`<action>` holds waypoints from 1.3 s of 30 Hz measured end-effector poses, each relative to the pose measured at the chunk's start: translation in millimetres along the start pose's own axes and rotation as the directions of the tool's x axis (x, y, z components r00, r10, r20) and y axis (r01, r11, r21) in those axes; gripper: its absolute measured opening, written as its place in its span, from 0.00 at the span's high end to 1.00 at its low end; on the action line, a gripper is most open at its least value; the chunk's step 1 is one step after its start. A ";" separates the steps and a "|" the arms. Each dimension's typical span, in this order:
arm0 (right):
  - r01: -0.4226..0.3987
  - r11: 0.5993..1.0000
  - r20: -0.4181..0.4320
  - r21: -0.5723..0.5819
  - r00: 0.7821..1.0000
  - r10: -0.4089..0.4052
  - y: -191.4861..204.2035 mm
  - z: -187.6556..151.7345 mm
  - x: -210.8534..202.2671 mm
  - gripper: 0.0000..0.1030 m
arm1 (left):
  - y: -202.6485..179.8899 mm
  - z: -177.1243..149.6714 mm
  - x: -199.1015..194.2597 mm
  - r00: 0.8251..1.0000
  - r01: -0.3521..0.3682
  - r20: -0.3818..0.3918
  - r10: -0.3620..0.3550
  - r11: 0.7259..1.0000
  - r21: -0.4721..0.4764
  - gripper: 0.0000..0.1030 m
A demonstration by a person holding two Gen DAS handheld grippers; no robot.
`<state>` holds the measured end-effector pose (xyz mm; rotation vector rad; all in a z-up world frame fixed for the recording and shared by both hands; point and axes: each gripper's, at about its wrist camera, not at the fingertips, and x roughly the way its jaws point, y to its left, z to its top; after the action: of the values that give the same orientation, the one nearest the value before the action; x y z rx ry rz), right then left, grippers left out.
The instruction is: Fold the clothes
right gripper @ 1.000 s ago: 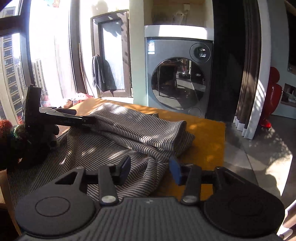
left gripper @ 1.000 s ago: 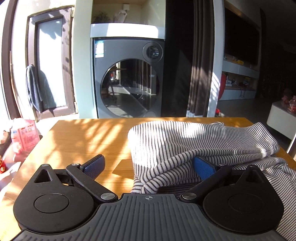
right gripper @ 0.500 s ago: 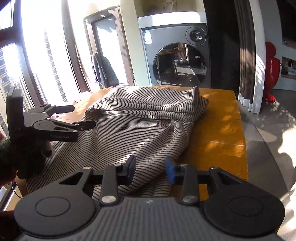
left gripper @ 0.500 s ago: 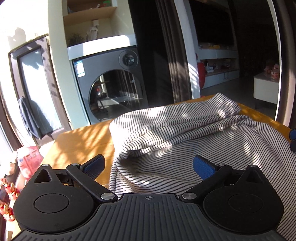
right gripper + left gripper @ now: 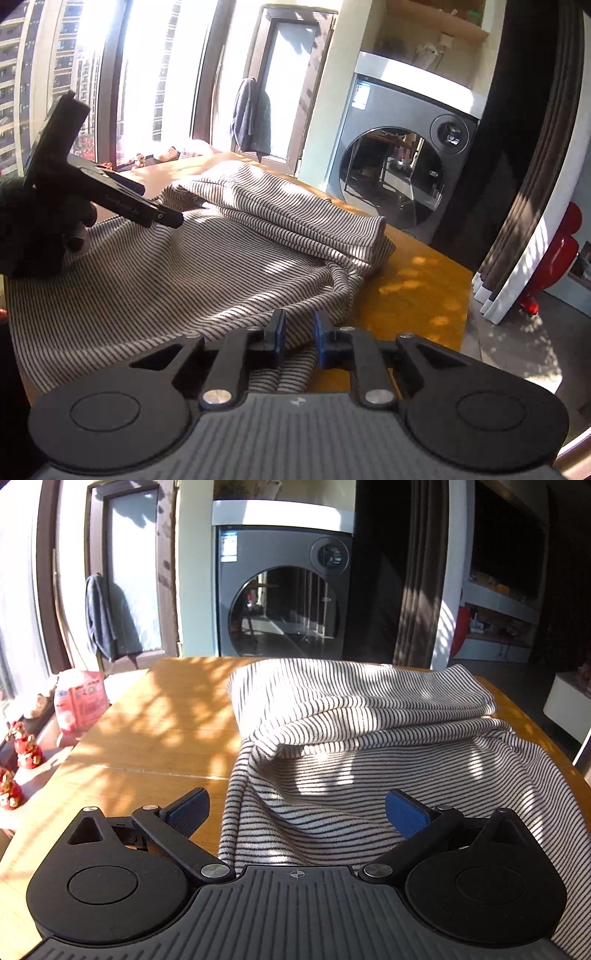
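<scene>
1. Right gripper (image 5: 298,334): blue pads drawn narrow and closing, a ridge of the striped garment (image 5: 229,266) standing in the slot between them; cannot tell whether the pads already press on the cloth
2. Left gripper (image 5: 295,812): spread wide, gripping nothing, left pad over bare wood, right pad over the cloth, the garment's edge running up between the two
3. Also seen from the right wrist: the left gripper (image 5: 162,216) far off to the left, its dark fingers reaching over the fabric
4. Just ahead of both tools: striped garment spread loosely on the wooden table (image 5: 155,731), with a thicker folded band lying crosswise at its far end, rumpled where it falls toward the right gripper
5. Left of the left gripper: open tabletop dappled with sunlight and leaf-like shadow
6. Right of the right gripper: a strip of bare tabletop, then the table's edge and the floor below
7. Beyond the table's far edge: grey front-loading washing machine (image 5: 284,590) with a round glass door, white shelf above it
8. Further left: glazed door with a dark towel (image 5: 98,616) hung on its handle, a pink package (image 5: 79,701) and small red figurines by the sill
9. Further right: dark curtains (image 5: 417,572), a red object on the floor behind them, shelving in a dim room
</scene>
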<state>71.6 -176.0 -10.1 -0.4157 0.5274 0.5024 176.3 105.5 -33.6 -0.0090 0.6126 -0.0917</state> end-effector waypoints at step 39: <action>0.144 0.946 -0.002 0.289 0.989 -0.150 -10.3 -66.2 -82.5 0.92 | 31.1 19.7 -45.8 0.969 0.243 -0.026 -0.247 0.965 -0.097 0.00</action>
<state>-9.1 -245.1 -13.0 -0.1680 0.5366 0.2790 152.9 140.2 7.7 -0.1746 0.6512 -0.3037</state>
